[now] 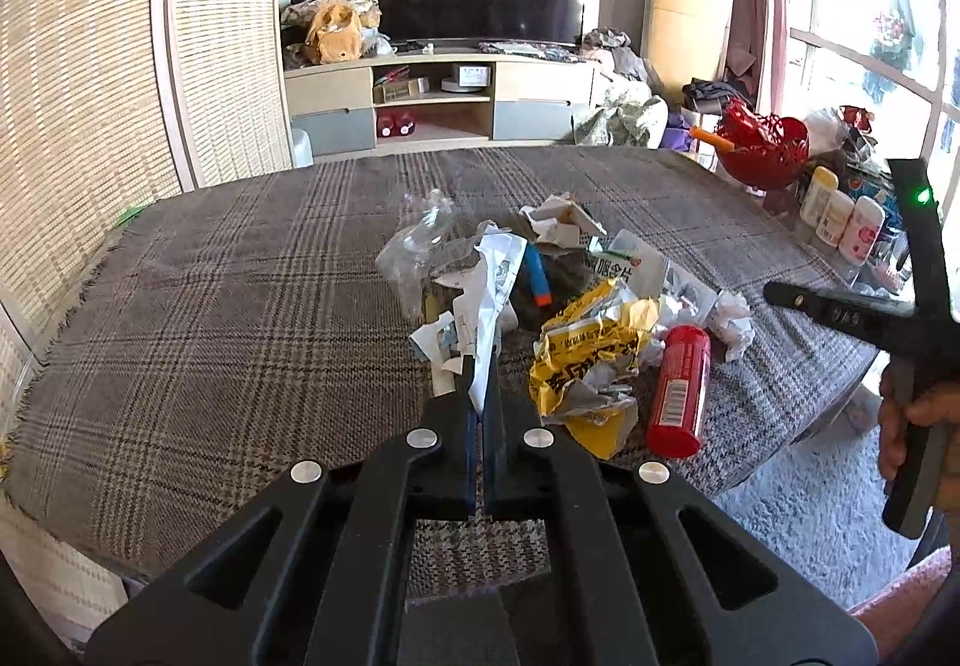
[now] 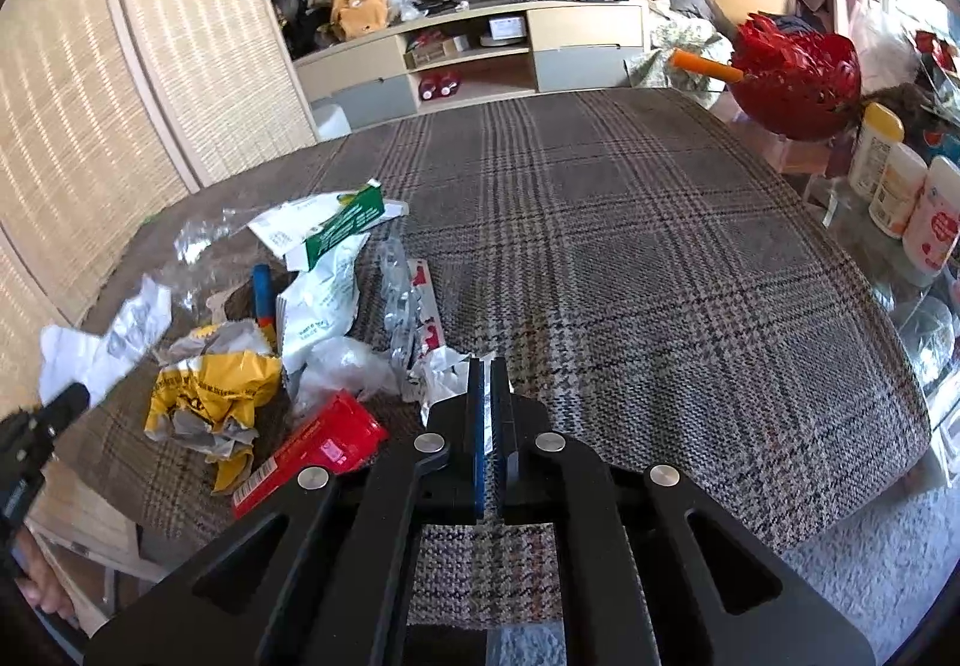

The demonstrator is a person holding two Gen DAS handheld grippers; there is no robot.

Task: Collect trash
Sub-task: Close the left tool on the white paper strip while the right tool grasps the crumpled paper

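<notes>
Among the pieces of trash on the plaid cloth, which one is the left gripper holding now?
The long white paper strip. It alone runs up from between the shut pads of the left gripper; the yellow wrapper and red can lie free beside it.

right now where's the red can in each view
Left wrist view: the red can lies lower right of centre, right of the yellow wrapper, past the left gripper.
Right wrist view: the red can lies lower left, just left of the right gripper, below the yellow wrapper.
Shared landmark: the red basket at the table's far right.
</notes>
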